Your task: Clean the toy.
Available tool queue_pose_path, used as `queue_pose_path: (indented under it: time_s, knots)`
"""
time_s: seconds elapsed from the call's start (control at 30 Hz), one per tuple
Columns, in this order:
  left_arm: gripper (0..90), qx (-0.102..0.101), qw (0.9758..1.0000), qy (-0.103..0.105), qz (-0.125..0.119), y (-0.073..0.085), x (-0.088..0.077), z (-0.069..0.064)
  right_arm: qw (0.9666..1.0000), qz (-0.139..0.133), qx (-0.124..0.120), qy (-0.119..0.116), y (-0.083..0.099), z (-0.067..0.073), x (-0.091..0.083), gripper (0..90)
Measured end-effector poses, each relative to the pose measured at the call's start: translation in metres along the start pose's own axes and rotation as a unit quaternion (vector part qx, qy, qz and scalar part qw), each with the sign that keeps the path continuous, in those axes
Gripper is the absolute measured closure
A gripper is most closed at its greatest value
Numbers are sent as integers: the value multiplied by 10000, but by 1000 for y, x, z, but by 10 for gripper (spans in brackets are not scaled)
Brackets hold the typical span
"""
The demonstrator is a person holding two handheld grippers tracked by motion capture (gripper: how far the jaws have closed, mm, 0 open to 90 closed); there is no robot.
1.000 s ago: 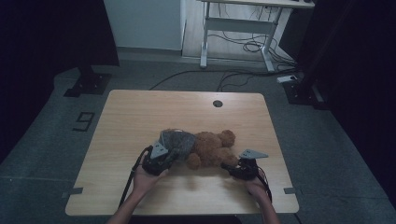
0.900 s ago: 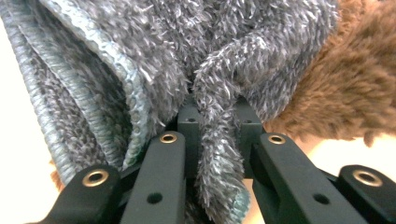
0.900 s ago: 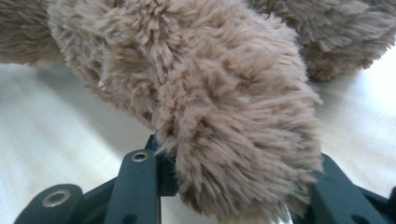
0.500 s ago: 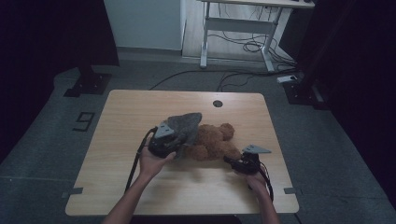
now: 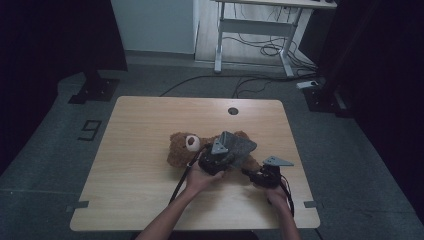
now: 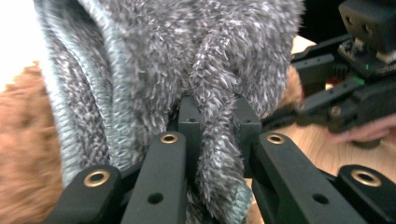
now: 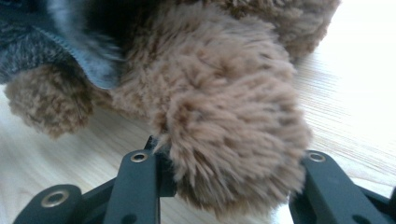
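High view, bottom centre: both hands in, grippers on the toy.
Right gripper (image 7: 224, 186): partly open, squeezing the teddy bear's (image 5: 182, 150) paw.
Left gripper (image 6: 212, 140): pinched tight on grey knit garment (image 6: 154, 60), mid-frame.
Handling: light, squashy, stretchy; grab hems, limbs.

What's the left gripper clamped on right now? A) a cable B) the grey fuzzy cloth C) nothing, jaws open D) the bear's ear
B: in the left gripper view the left gripper has its jaws pinched on a fold of the grey fuzzy cloth, with the brown teddy bear lying beside it on the table.
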State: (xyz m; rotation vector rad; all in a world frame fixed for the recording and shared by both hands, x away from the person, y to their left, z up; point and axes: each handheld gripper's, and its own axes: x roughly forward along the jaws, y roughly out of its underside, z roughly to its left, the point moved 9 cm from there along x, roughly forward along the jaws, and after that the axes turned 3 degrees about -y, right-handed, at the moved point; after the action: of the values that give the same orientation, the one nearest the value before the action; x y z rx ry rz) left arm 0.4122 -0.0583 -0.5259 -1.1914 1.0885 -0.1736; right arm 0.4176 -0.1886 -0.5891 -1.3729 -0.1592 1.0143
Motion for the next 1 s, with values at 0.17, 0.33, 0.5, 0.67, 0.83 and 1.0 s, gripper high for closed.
queue_pose_path:
  time_s: [0.17,0.33,0.5,0.67,0.83,1.0]
  knots:
    - [785,-3,9997,-243,-22,11,-23,15,9999,66,-107,1,0,4,3,584]
    - [784,-106,9985,-533,-17,20,-43,40,10000,20,8,27,1,-3,-1,583]
    - [781,-369,9978,-547,-86,33,-58,62,10000,19,6,-85,1,-2,0,582]
    - [781,-541,9967,-539,-290,36,-78,72,10000,38,-26,-88,1,0,0,581]
    - [775,-629,9945,-713,-445,43,-96,88,9999,38,-37,-96,1,0,0,581]
    - [774,-834,9920,-813,-481,51,-105,108,9999,18,-54,-121,1,1,1,581]
